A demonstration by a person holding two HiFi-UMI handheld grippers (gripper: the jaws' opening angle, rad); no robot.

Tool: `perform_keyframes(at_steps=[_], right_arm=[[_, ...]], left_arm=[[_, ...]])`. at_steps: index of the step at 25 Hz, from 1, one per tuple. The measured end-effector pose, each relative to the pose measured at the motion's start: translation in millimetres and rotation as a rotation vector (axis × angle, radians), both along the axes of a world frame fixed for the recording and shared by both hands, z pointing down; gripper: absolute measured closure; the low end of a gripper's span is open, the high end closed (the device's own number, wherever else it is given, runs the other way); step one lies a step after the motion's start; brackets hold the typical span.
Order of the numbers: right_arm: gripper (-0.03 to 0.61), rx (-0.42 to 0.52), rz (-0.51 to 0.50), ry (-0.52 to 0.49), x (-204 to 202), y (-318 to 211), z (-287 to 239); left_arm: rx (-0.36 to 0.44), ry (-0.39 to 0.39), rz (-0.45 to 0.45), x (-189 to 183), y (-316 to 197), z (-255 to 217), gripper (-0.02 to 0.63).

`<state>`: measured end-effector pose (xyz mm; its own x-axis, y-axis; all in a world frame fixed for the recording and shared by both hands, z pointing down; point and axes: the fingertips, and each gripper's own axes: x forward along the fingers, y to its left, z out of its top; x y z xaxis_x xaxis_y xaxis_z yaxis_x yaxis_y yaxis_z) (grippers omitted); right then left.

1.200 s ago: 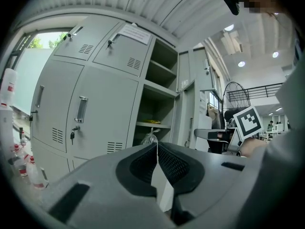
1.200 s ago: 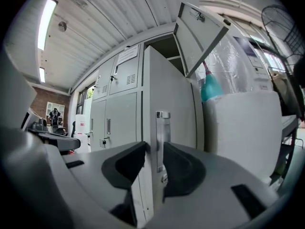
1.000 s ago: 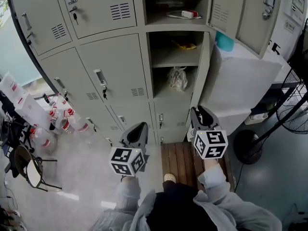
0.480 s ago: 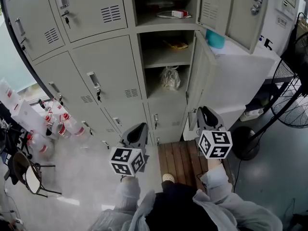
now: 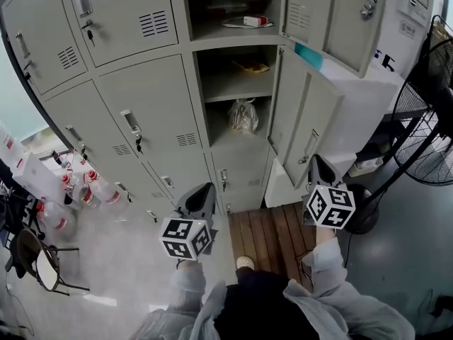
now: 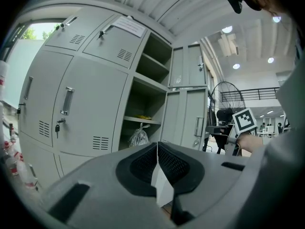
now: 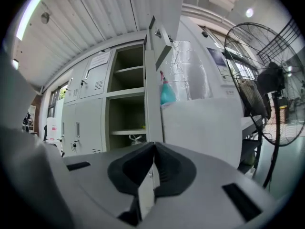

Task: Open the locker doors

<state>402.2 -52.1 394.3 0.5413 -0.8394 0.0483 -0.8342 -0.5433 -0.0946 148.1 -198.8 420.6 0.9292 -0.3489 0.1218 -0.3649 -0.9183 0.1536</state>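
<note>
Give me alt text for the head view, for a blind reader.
Grey lockers seen from above, the right column's doors swung open on shelves, one holding a plastic bag. A person faces them with a gripper in each hand: the right gripper near an open door's handle, the left gripper before closed doors.

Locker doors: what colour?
Plain light grey. The locker doors show best in the head view.

No text legible, paper notice (image 6: 128,26) on upper locker door (image 6: 102,49) too small to read
</note>
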Motion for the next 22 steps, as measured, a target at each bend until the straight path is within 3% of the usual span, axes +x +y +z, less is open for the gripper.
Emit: perform_keyframes(at_steps=[9, 22], right_arm=[[0.578, 0.014, 0.078, -0.028, 54.2, 19.5, 1.0], [0.578, 0.019, 0.102, -0.017, 56.8, 22.0, 1.2]], left_arm=[[0.003, -0.011, 0.031, 16.6, -1.8, 1.2, 0.601], [-0.005, -0.020, 0.037, 22.8, -4.1, 4.7, 0.602]])
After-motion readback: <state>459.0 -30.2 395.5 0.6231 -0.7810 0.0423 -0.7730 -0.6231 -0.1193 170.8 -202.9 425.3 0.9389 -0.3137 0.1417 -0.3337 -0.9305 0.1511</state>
